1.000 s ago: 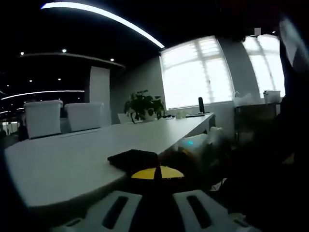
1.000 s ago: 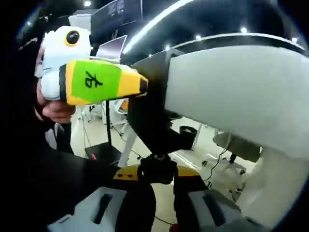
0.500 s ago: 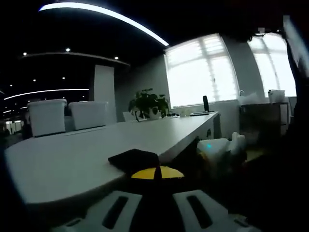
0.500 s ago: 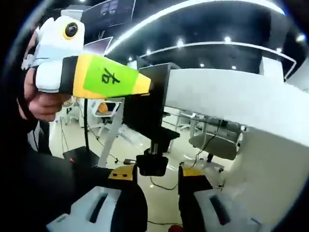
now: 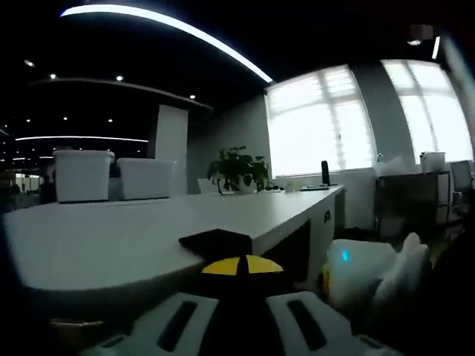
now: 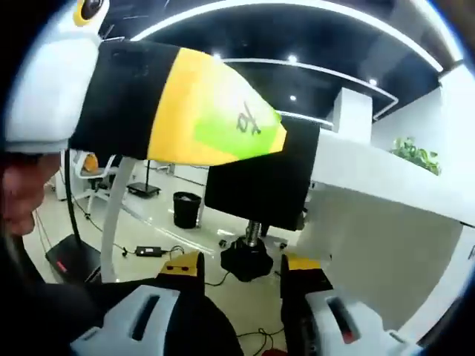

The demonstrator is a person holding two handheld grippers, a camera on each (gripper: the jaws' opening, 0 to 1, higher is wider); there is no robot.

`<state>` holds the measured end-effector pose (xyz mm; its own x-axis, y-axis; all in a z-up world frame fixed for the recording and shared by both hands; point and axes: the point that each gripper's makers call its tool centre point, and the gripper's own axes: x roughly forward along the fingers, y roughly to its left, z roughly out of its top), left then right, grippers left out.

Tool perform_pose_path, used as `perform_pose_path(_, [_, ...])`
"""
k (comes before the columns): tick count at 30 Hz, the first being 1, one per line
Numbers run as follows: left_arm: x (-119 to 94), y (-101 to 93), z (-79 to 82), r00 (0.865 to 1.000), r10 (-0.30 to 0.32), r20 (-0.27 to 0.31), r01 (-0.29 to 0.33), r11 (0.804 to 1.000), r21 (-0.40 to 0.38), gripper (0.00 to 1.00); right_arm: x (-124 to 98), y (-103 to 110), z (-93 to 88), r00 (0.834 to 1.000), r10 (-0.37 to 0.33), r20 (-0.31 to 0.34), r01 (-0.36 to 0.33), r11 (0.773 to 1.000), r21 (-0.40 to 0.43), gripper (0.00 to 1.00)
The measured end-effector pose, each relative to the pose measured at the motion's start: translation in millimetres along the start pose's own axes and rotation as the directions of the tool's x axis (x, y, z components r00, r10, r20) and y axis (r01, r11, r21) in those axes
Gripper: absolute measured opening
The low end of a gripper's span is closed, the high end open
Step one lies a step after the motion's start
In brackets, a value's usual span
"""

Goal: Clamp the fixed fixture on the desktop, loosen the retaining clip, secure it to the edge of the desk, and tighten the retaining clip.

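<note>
Fixture [image 5: 217, 242], black, sits over the edge of the white desk [image 5: 111, 230] in the left gripper view; my left gripper [image 5: 242, 311] is at it, yellow tips against its near side, though I cannot tell whether the jaws are clamped. My right gripper's white body [image 5: 364, 271] shows low right, below the desk. Right gripper view: the fixture's black block [image 6: 260, 185] hangs under the desk edge [image 6: 386, 182], screw and knob [image 6: 249, 256] below. My right gripper [image 6: 241, 271] has its jaws spread either side of the knob, not touching. My left gripper [image 6: 171, 104] crosses above.

Black clamp [image 6: 260, 185] on a white counter [image 5: 133, 230]; the left gripper [image 6: 178, 104] is yellow, black and white, with a green label.
</note>
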<state>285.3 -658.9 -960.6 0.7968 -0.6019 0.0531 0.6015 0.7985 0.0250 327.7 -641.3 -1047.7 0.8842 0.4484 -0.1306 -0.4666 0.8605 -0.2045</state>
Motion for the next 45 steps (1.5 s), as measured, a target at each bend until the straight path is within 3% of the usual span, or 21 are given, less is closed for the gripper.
perform_pose_path(3, [0.3, -0.9, 0.0, 1.000, -0.005, -0.003, 0.005, 1.000, 0.006, 0.01, 1.8, -3.0, -3.1, 1.000, -0.023, -0.018, 0.023, 1.000, 0.009, 0.34])
perform_pose_path(5, [0.2, -1.3, 0.2, 1.000, -0.005, -0.004, 0.006, 1.000, 0.008, 0.01, 1.9, -5.9, -4.1, 0.999, -0.041, -0.027, 0.041, 0.999, 0.017, 0.26])
perform_pose_path(10, [0.0, -5.1, 1.5, 1.000, 0.009, -0.001, -0.009, 1.000, 0.022, 0.01, 3.1, -7.6, -3.9, 0.999, -0.032, -0.023, 0.032, 0.999, 0.013, 0.25])
perform_pose_path(12, [-0.1, -6.3, 2.0, 1.000, 0.017, -0.001, -0.017, 0.999, 0.030, 0.01, 2.8, -2.8, -3.7, 0.999, 0.020, -0.033, -0.018, 0.998, 0.063, 0.25])
perform_pose_path(14, [0.2, -4.5, 1.9, 1.000, 0.025, -0.003, -0.025, 0.999, 0.036, 0.01, 2.6, -4.0, -3.1, 0.998, 0.054, -0.037, -0.053, 0.998, 0.014, 0.24])
perform_pose_path(19, [-0.4, -6.5, 2.2, 0.999, 0.043, -0.011, -0.042, 0.998, 0.054, 0.01, 12.5, 1.9, -5.8, 0.982, 0.181, -0.046, -0.182, 0.983, 0.001, 0.24])
perform_pose_path(23, [0.3, -2.4, 2.1, 0.999, 0.049, -0.021, -0.048, 0.998, 0.046, 0.01, 13.2, 1.9, -6.7, 0.953, 0.300, -0.049, -0.301, 0.953, -0.034, 0.24])
perform_pose_path(27, [1.8, -4.4, 2.7, 0.997, 0.061, -0.055, -0.056, 0.995, 0.081, 0.01, 5.1, 8.6, -5.8, 0.907, 0.419, -0.046, -0.421, 0.905, -0.054, 0.24])
perform_pose_path(30, [1.8, -4.7, 1.9, 0.995, 0.073, -0.064, -0.067, 0.994, 0.083, 0.01, 4.1, 11.3, -4.9, 0.878, 0.477, -0.040, -0.479, 0.874, -0.078, 0.24])
perform_pose_path(35, [2.8, -5.5, 1.7, 0.993, 0.092, -0.075, -0.084, 0.992, 0.098, 0.01, 1.4, 15.6, -4.5, 0.811, 0.585, -0.022, -0.585, 0.809, -0.054, 0.24])
perform_pose_path(41, [3.4, -5.4, 1.6, 0.992, 0.091, -0.084, -0.081, 0.991, 0.108, 0.01, -2.0, 20.3, -5.0, 0.747, 0.664, -0.011, -0.663, 0.744, -0.086, 0.24])
perform_pose_path(45, [3.9, -5.7, 1.6, 0.992, 0.090, -0.085, -0.081, 0.991, 0.107, 0.01, 4.5, 18.8, -4.1, 0.758, 0.652, -0.016, -0.650, 0.752, -0.112, 0.25])
